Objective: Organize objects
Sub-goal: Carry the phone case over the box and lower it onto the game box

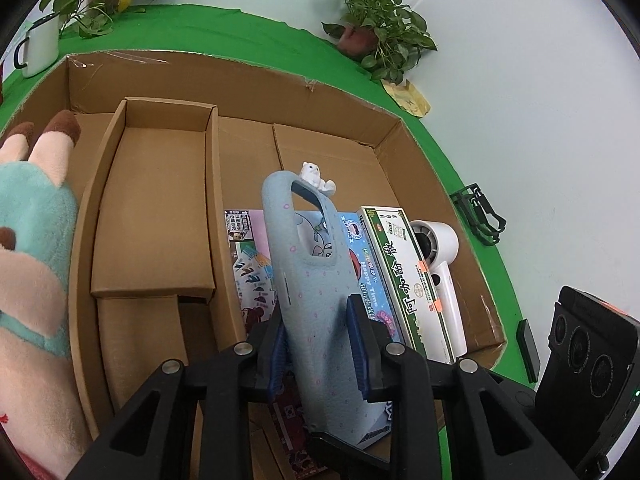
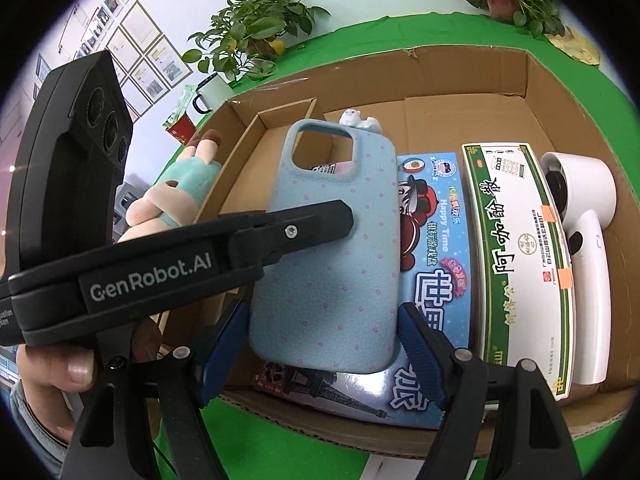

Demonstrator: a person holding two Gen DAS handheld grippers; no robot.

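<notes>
A light-blue phone case (image 1: 316,280) with pink dots hangs over the open cardboard box (image 1: 240,80). My left gripper (image 1: 318,320) is shut on it, blue pads pressing its front and back. In the right wrist view the case (image 2: 332,264) faces the camera, and the left gripper's black finger (image 2: 320,220) crosses it from the left. My right gripper (image 2: 322,316) straddles the case's lower end, its pads against the two long edges. A small white animal figure (image 2: 358,120) shows just past the case's top edge.
In the box's right part lie a blue game box (image 2: 436,240), a green-and-white carton (image 2: 516,248) and a white handheld dryer (image 2: 580,208). A smaller open carton (image 1: 156,208) sits left inside. A plush toy (image 1: 32,260) leans at the left wall. Potted plants and a mug (image 1: 38,46) stand behind.
</notes>
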